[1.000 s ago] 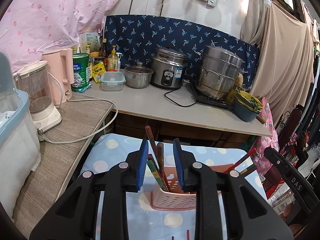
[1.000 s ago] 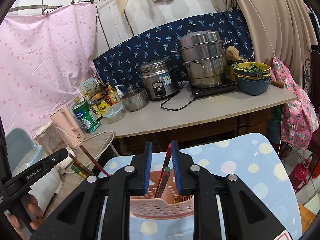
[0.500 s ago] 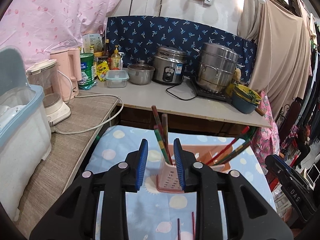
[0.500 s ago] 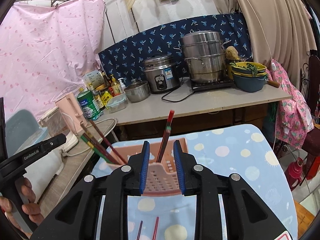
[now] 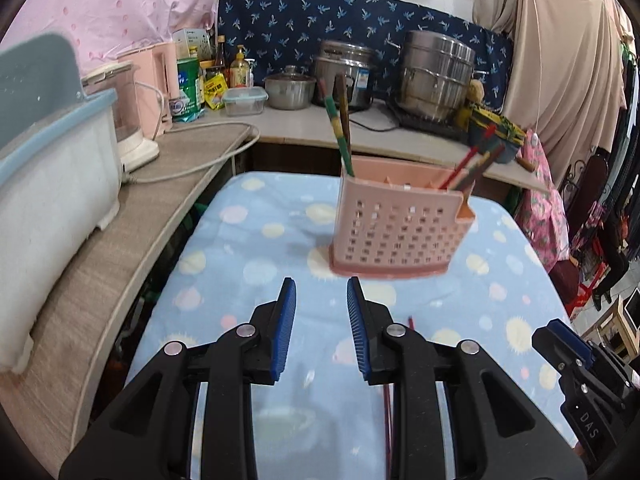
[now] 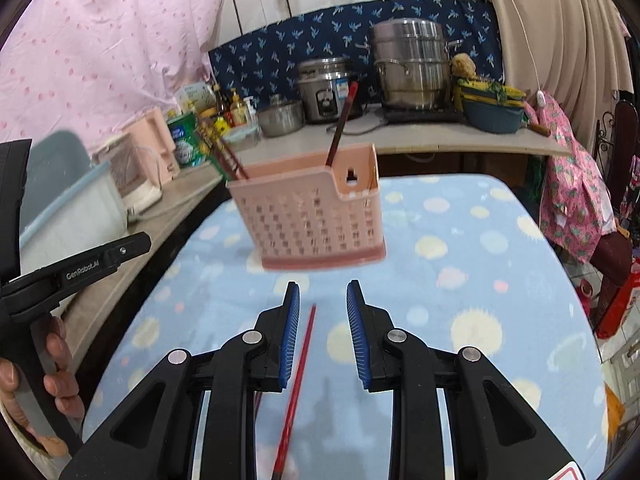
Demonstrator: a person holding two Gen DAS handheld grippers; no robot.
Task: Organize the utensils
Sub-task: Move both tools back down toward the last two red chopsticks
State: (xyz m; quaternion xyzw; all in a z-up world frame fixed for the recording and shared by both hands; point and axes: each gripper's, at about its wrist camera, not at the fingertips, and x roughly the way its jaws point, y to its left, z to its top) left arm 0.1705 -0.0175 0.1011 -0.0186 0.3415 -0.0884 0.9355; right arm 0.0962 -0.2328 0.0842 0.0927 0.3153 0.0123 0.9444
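Note:
A pink perforated utensil holder (image 5: 400, 232) stands upright on the dotted blue cloth (image 5: 256, 248). Green and brown chopsticks (image 5: 340, 128) lean in its left end, and red and green ones (image 5: 472, 160) in its right end. My left gripper (image 5: 321, 292) hovers in front of the holder, open and with nothing between its pads. My right gripper (image 6: 323, 296) is also open, short of the holder (image 6: 312, 220). A loose red chopstick (image 6: 300, 368) lies on the cloth below it, closer to the left finger. A second thin stick shows beside it.
A counter (image 5: 280, 128) behind the table carries pots, a rice cooker (image 5: 348, 72), bottles and a pink kettle. A white and blue bin (image 5: 52, 168) sits on the side counter at the left. A hand (image 6: 48, 360) holds the left gripper (image 6: 80, 268) at the left edge.
Both grippers have drawn back from over the holder toward the near side of the table and sunk lower. The chopsticks seen between their pads earlier now stand in the holder.

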